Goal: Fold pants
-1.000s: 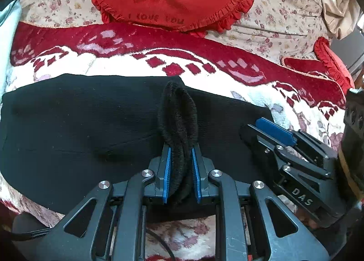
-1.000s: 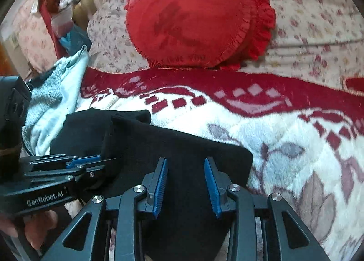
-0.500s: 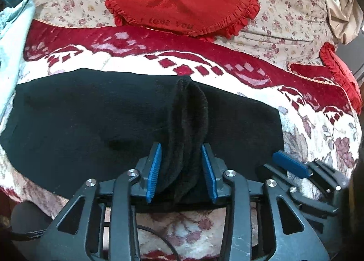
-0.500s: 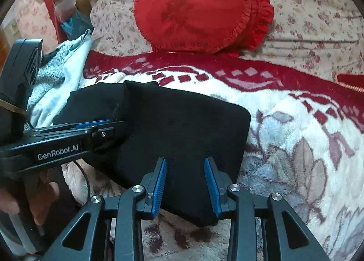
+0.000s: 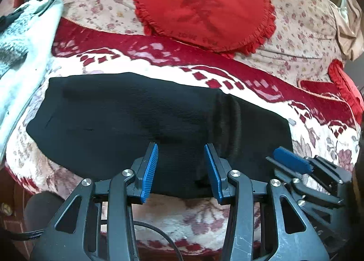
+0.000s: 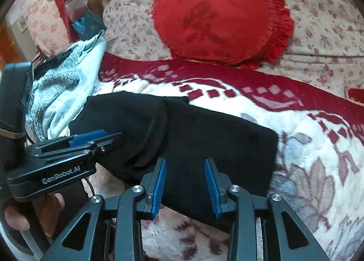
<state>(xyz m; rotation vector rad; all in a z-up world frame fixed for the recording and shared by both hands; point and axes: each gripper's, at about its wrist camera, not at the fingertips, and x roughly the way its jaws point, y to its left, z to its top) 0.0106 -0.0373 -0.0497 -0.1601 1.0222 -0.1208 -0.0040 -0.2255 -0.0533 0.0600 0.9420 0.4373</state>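
The black pants (image 5: pixel 127 122) lie flat across the red-and-white blanket (image 5: pixel 257 92), with a raised ridge of cloth (image 5: pixel 227 119) right of centre. They also show in the right wrist view (image 6: pixel 204 133). My left gripper (image 5: pixel 182 167) is open over the pants' near edge, holding nothing. My right gripper (image 6: pixel 185 183) is open at the near edge of the pants' right part. It shows from the side in the left wrist view (image 5: pixel 293 165). The left gripper shows from the side in the right wrist view (image 6: pixel 91 140).
A round red frilled cushion (image 5: pixel 202 8) leans on a floral pillow (image 5: pixel 302 28) at the back. A light blue and grey towel (image 6: pixel 63 92) lies at the left. A second red cushion (image 5: pixel 345 88) sits at the right. A hand (image 6: pixel 34 213) holds the left gripper.
My left gripper opened and let go of the bunched fold, which dropped to a low ridge. Both grippers drew back toward the near edge.
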